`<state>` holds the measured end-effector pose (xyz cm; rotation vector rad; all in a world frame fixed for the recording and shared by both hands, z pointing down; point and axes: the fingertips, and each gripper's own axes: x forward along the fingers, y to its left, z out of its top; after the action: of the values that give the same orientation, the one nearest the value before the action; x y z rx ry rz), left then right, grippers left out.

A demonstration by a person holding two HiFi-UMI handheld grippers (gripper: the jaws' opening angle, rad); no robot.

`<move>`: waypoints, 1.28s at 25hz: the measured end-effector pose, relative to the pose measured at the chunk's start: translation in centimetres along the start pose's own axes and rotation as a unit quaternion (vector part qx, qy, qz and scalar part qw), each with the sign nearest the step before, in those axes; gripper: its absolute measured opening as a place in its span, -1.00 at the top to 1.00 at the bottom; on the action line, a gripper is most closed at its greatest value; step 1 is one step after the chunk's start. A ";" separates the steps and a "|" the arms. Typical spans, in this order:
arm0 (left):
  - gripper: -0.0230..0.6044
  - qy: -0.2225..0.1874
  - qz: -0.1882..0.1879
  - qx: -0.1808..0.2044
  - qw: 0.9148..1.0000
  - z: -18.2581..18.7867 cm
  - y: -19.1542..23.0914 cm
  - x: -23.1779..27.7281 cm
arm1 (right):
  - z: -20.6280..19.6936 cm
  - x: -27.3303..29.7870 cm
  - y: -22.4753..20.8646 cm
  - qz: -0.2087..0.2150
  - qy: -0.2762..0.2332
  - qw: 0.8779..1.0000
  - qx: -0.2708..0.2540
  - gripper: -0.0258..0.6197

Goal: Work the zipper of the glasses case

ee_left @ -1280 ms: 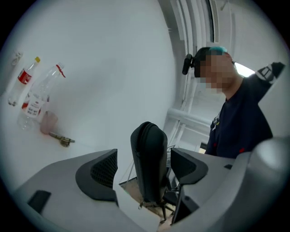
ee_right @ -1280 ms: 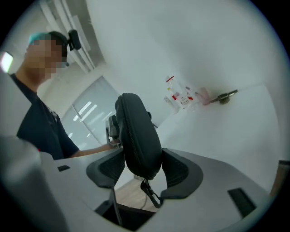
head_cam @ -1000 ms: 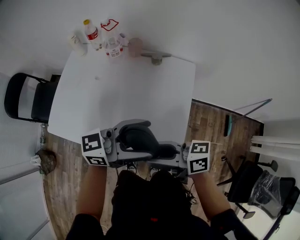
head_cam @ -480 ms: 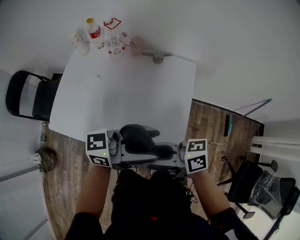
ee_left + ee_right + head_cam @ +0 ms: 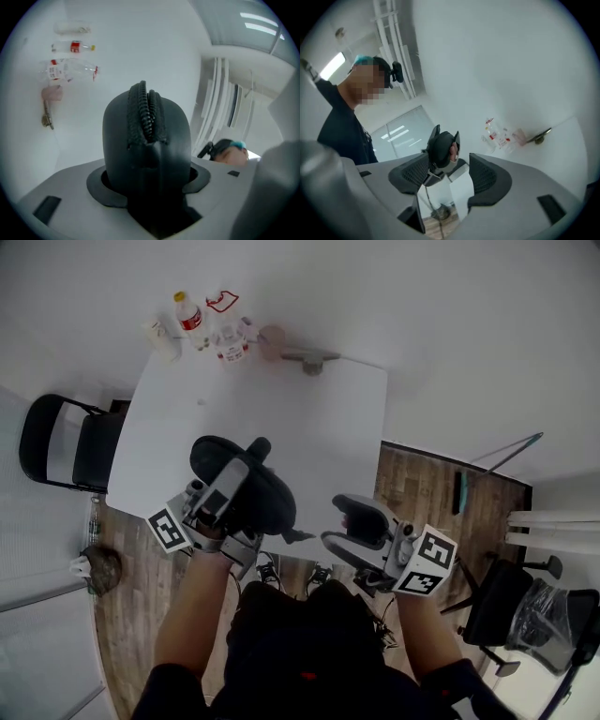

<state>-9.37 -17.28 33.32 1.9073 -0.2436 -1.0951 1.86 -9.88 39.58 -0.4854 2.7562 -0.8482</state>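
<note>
Now your left gripper (image 5: 234, 479), jaws just closing, clamps the black glasses case (image 5: 267, 502) above the table's (image 5: 281, 409) 6 o'clock edge, while your right gripper (image 5: 333, 523) at the case's 4 o'clock has just spread wider, empty, and the zipper (image 5: 146, 112) looks meshed, so working it probably remains.

left tool (image 5: 149, 180) | jaws just tightened on glasses case (image 5: 147, 140) (zipper (image 5: 144, 110) facing camera)

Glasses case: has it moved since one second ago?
Yes. In the head view the case has gone up and left from the near edge of the table, toward the bottles.
</note>
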 end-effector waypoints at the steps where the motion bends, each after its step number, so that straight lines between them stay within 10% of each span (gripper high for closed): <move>1: 0.03 -0.027 0.003 -0.019 0.999 0.7 -0.3 0.2 | 0.1 -0.2 -0.1 -0.027 0.000 0.999 -0.034 0.10; 8: 0.03 -0.103 0.052 -0.051 0.992 3.3 -1.4 2.7 | -0.2 1.4 1.5 -0.095 0.033 0.979 -0.179 0.63; 16: 0.03 -0.089 0.043 0.016 0.995 3.2 -5.5 5.5 | 3.8 4.2 7.2 -0.103 -0.007 0.965 -0.239 0.71; 26: 0.04 0.039 0.029 0.228 0.972 -0.5 -11.5 9.6 | 5.1 5.6 9.3 -0.063 -0.064 0.970 -0.227 0.71; 32: 0.04 0.069 0.032 0.275 0.958 -1.1 -13.5 11.2 | 7.2 6.7 10.4 -0.068 -0.106 0.959 -0.254 0.69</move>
<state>-5.25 -14.98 16.39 2.4357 -0.5746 -0.9035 -4.72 -7.86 27.04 -0.8071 2.7381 -0.0830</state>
